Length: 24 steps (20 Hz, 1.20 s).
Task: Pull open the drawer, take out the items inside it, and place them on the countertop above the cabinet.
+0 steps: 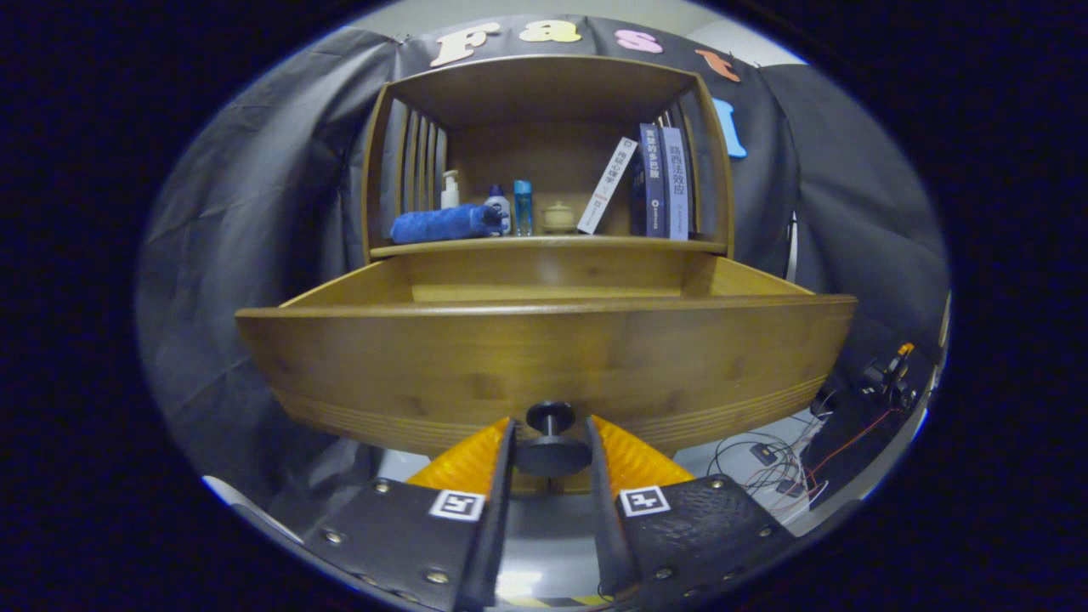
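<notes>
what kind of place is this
Likely a staged recording booth, not a home: black cloth wall behind a wooden cabinet, loose cables on the floor, gripper on the drawer knob.

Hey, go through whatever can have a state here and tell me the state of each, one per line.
Drawer: pulled open; contents hidden behind its front.
Knob: between the fingers, apparently gripped.
Gripper: fingers closed around the knob.
Blue towel: rolled, lying on the shelf.
White book: leaning.
Two dark books: upright.
</notes>
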Each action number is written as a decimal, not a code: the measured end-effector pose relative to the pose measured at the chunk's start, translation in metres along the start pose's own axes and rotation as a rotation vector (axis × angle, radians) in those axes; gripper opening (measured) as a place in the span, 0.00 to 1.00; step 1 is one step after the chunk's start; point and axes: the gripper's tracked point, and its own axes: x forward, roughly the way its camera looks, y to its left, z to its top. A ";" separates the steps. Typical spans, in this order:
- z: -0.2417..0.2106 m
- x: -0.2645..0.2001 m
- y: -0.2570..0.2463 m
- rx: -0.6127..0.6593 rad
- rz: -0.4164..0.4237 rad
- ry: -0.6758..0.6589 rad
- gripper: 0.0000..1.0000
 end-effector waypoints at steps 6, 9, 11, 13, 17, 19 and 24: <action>0.069 -0.017 -0.024 0.017 -0.057 -0.074 0.84; 0.101 -0.007 -0.027 0.001 -0.081 -0.067 0.91; 0.114 0.011 -0.024 -0.033 -0.090 -0.025 0.92; 0.121 0.035 -0.017 -0.077 -0.079 0.033 0.92; 0.126 0.082 -0.001 -0.093 -0.055 0.173 0.92; 0.124 0.103 0.008 -0.106 -0.036 0.254 0.92; 0.084 0.143 0.019 -0.171 -0.004 0.509 0.92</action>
